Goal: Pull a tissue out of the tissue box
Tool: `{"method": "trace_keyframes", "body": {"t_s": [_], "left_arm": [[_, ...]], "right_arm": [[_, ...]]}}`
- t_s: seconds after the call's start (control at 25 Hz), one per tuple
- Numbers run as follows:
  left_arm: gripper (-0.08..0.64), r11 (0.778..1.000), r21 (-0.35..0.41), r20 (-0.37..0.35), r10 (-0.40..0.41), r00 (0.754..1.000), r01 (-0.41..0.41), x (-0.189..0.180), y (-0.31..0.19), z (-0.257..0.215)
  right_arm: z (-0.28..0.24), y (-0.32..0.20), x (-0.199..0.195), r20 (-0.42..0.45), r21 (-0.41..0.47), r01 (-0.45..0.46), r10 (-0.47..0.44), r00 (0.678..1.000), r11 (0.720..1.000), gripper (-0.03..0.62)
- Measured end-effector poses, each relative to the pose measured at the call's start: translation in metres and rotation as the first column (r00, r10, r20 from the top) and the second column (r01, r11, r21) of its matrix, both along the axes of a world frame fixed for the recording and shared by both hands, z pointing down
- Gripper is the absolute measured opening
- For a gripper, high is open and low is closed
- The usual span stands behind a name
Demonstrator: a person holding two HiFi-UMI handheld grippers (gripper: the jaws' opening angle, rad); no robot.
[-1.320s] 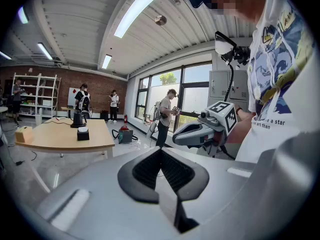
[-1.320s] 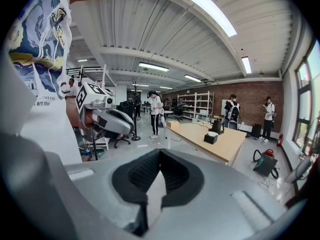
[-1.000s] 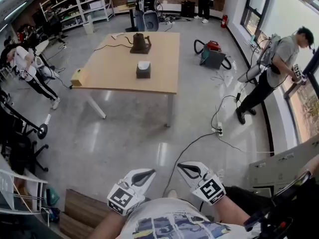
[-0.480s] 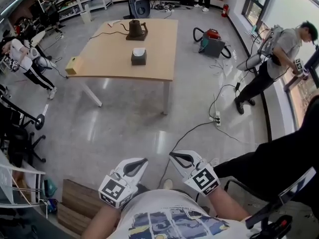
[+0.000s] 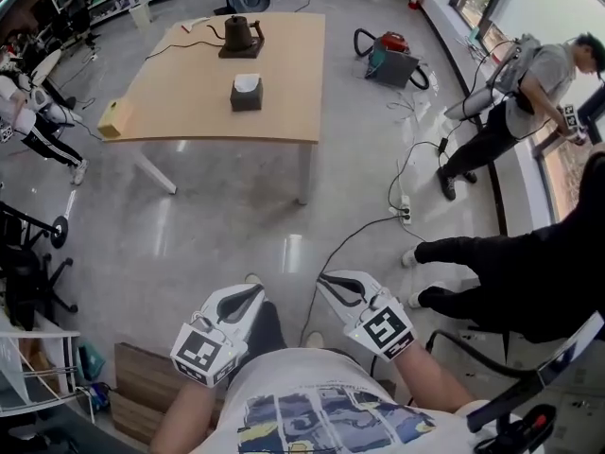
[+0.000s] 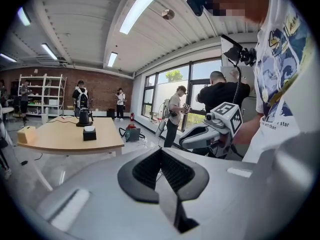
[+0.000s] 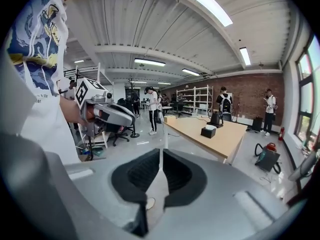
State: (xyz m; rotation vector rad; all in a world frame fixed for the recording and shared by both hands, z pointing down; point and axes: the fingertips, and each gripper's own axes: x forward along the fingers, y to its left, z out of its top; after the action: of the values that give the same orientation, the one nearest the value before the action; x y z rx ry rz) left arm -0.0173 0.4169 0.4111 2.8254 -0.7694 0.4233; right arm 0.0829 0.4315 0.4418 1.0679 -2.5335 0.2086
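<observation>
The dark tissue box [image 5: 247, 93], with a white tissue showing at its top, stands on the wooden table [image 5: 180, 102] far ahead of me. It also shows small in the left gripper view [image 6: 89, 133] and the right gripper view [image 7: 208, 131]. My left gripper [image 5: 250, 297] and right gripper [image 5: 332, 283] are held close to my body above the floor, several steps short of the table. Both point forward, both are shut, and nothing is between their jaws. Each shows in the other's view, the right gripper [image 6: 210, 134] and the left gripper [image 7: 107, 115].
A dark kettle [image 5: 238, 34] and a yellow box [image 5: 115, 119] share the table. A power strip and cables [image 5: 402, 211] lie on the floor ahead. A seated person in black [image 5: 529, 272] is close on my right. A wooden platform [image 5: 142, 386] lies low at my left.
I have moved forward over the floor with both grippers carried along, still shut. The person in black has come into view at the right.
</observation>
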Motion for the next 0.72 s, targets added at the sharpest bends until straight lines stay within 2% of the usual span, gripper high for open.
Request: {"method": "trace_keyframes", "body": {"t_s": [0.24, 0.44, 0.72], "left_arm": [[0.006, 0.997, 0.016, -0.025, 0.074, 0.997, -0.074, -0.012, -0.092, -0.006], [0.006, 0.99, 0.036, -0.029, 0.14, 0.99, -0.139, -0.028, -0.163, -0.014], [0.006, 0.984, 0.033, -0.013, 0.178, 0.984, -0.177, -0.065, -0.232, -0.006]], "right_arm": [[-0.009, -0.081, -0.012, -0.022, -0.004, -0.079, 0.079, 0.997, 0.997, 0.012], [-0.02, -0.152, -0.038, -0.038, 0.004, -0.104, 0.104, 0.994, 0.995, 0.012], [-0.022, -0.229, -0.079, -0.069, 0.028, -0.112, 0.113, 0.991, 0.993, 0.012]]}}
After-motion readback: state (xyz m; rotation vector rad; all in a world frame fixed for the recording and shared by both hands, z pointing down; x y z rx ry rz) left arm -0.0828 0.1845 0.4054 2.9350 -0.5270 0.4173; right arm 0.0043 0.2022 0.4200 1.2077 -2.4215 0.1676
